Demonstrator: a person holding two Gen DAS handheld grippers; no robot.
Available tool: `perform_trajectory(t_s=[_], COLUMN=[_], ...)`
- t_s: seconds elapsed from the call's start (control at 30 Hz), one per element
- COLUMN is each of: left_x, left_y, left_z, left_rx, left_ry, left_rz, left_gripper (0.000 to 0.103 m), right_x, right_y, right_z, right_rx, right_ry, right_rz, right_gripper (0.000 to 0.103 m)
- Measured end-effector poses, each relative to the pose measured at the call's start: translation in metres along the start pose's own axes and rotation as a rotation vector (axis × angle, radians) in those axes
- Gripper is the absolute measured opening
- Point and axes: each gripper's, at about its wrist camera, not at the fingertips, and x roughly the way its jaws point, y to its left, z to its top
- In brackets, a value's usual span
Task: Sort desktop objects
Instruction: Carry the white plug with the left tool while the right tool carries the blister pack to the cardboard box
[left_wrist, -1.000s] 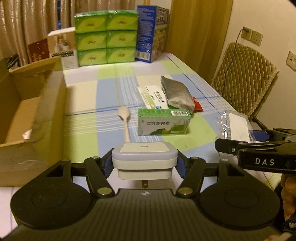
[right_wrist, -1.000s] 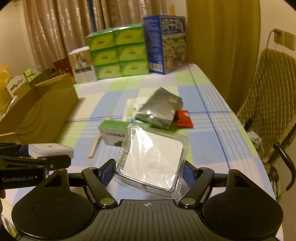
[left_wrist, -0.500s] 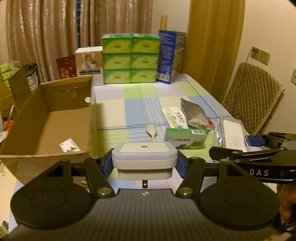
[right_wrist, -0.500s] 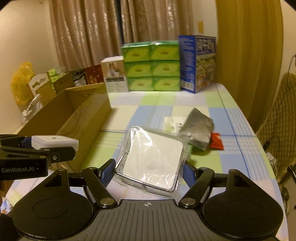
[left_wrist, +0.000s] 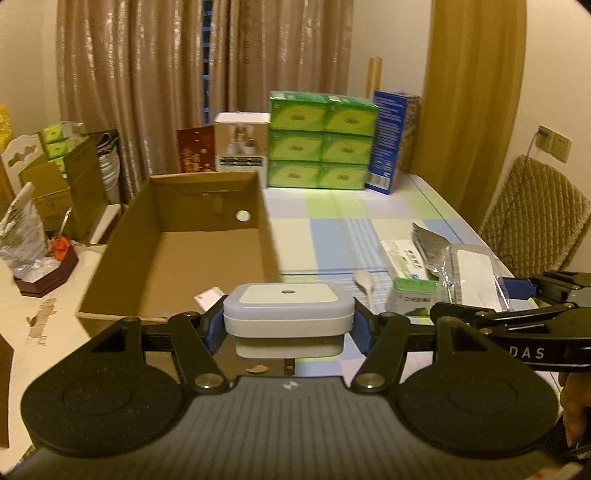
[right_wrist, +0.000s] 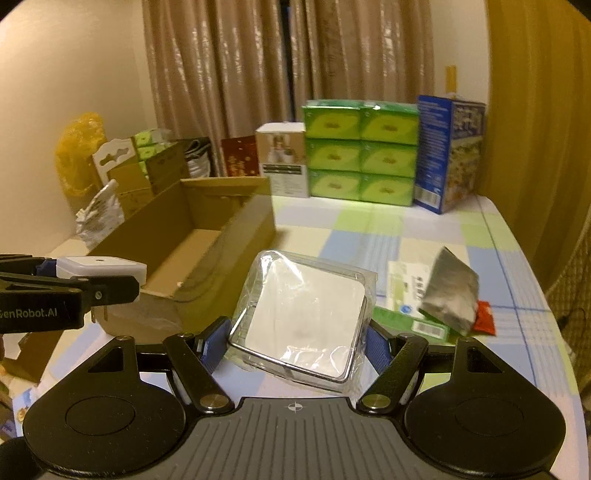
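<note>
Pinching a white plug-in device (left_wrist: 288, 317) in left fingers (left_wrist: 213, 329), right fingers (right_wrist: 377, 349) clamping a plastic-wrapped square item (right_wrist: 301, 319), cardboard box (left_wrist: 184, 251) ahead

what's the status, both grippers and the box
Left gripper shut on white plug-in light. Right gripper shut on wrapped white square. Cardboard box open ahead-left, nothing blocking it.

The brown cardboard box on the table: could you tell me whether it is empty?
Not empty. The open brown cardboard box has a small white card lying near its front wall; the rest of the visible floor is bare.
</note>
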Motion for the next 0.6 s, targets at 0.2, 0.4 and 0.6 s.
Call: perform_trajectory(t_s=[0.2,0.4,0.6], left_x=[-0.006,-0.003,0.008], left_y=[0.027,0.051,0.07], left_z=[0.004,0.006,0.012], left_rx=[-0.022,-0.033,-0.035], left_ry=[-0.015,-0.013,-0.012], left_rz=[0.037,0.073,0.091], left_gripper=[0.06,0.06,0.06], right_x=[0.012,0.027,0.046], right_y=[0.019,0.036,0.05], right_z=[0.011,0.02,0.027], right_rx=[-0.036,-0.062,-0.086], right_ry=[-0.008,-0.019,-0.006], right_rz=[0.029,0.062,0.084], right_gripper=[0.072,0.072,0.072])
